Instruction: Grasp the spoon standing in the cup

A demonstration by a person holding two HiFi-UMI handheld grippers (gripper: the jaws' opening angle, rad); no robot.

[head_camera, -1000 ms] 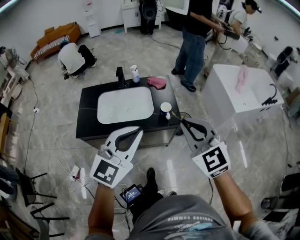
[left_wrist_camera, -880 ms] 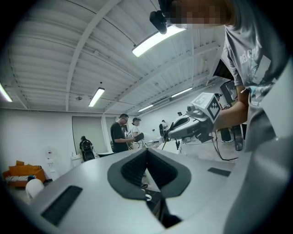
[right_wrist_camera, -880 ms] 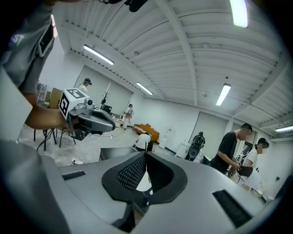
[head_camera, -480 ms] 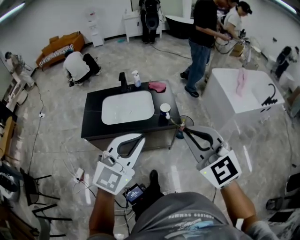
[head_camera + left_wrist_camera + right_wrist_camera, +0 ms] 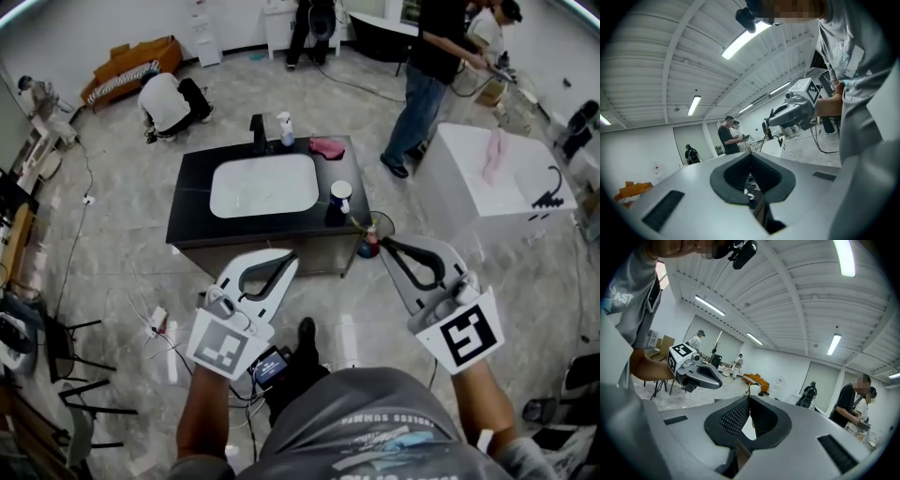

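A white and blue cup [image 5: 340, 196] stands at the right front corner of the black counter [image 5: 187, 211], beside the white sink basin [image 5: 263, 185]. The spoon in it is too small to make out. My left gripper [image 5: 289, 260] is shut and empty, held in the air in front of the counter's front edge. My right gripper [image 5: 385, 243] is also shut and empty, a little right of and nearer than the cup. In the left gripper view the jaws [image 5: 750, 155] meet; in the right gripper view they [image 5: 749, 398] meet too.
A spray bottle [image 5: 285, 128], a black tap [image 5: 257, 132] and a pink cloth [image 5: 327, 147] sit at the counter's back. A white unit [image 5: 502, 192] stands to the right. One person crouches [image 5: 172, 99] behind; another stands [image 5: 429, 80]. Cables and a small red object [image 5: 368, 247] lie on the floor.
The counter and cup have slid upward and slightly right in the head view as the person drew back. Both grippers sit lower in frame and stay shut.
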